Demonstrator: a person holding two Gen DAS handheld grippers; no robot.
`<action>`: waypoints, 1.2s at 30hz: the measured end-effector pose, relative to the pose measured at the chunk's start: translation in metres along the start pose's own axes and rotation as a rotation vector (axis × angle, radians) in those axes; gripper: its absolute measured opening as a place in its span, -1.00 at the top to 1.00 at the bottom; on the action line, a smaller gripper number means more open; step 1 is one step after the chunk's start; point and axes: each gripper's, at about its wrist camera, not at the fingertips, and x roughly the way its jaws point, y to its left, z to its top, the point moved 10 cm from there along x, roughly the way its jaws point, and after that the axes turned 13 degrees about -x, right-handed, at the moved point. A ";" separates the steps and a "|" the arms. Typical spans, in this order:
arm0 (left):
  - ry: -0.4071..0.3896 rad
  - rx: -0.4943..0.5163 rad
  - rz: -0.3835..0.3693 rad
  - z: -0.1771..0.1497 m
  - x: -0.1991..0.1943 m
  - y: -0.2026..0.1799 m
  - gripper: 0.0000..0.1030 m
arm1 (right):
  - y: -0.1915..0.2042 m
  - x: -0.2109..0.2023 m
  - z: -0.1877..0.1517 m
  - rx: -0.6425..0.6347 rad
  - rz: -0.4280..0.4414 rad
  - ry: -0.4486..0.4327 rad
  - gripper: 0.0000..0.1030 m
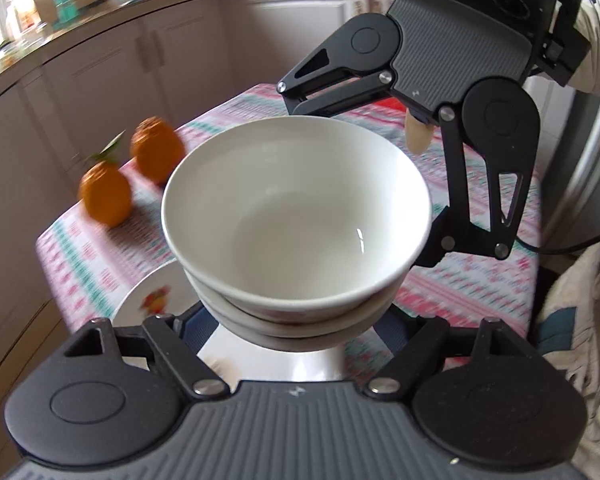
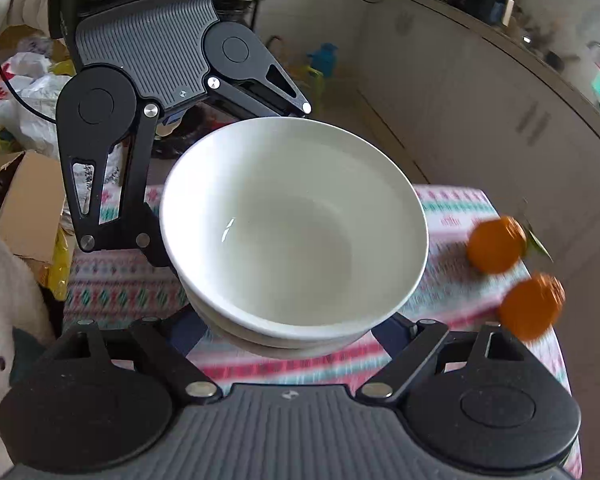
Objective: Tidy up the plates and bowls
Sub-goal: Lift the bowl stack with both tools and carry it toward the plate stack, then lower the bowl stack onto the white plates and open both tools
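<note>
A stack of white bowls (image 1: 296, 216) hangs in the air above the table, the top bowl empty. It also shows in the right wrist view (image 2: 292, 224). My left gripper (image 1: 300, 320) grips the stack's near side from below the rim. My right gripper (image 2: 296, 328) grips the opposite side; in the left wrist view it sits behind the bowls (image 1: 364, 152). Both sets of fingertips are hidden behind the bowls. A white plate with a fruit print (image 1: 152, 300) lies on the table under the stack.
Two oranges (image 1: 132, 172) lie on the patterned tablecloth (image 1: 480, 280) near its far edge; they also show in the right wrist view (image 2: 516, 276). Kitchen cabinets (image 1: 100, 80) stand beyond. Cardboard boxes and bags (image 2: 20, 160) sit on the floor beside the table.
</note>
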 end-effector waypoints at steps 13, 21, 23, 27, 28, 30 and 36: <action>0.047 -0.103 0.067 -0.030 0.005 0.054 -0.60 | -0.024 0.066 0.032 -0.030 0.084 -0.003 -0.76; 0.046 -0.131 0.055 -0.034 0.005 0.058 -0.60 | -0.026 0.076 0.027 -0.009 0.114 -0.002 -0.76; 0.043 -0.138 0.055 -0.034 0.005 0.060 -0.60 | -0.027 0.076 0.027 -0.003 0.115 -0.005 -0.76; 0.041 -0.151 0.049 -0.033 0.005 0.062 -0.60 | -0.028 0.076 0.026 0.014 0.120 -0.007 -0.76; 0.042 -0.152 0.047 -0.032 0.005 0.063 -0.60 | -0.028 0.075 0.026 0.019 0.124 -0.007 -0.76; 0.040 -0.156 0.044 -0.032 0.006 0.064 -0.60 | -0.030 0.075 0.025 0.037 0.134 -0.007 -0.76; 0.036 -0.164 0.042 -0.033 0.006 0.065 -0.60 | -0.030 0.074 0.024 0.060 0.140 -0.013 -0.76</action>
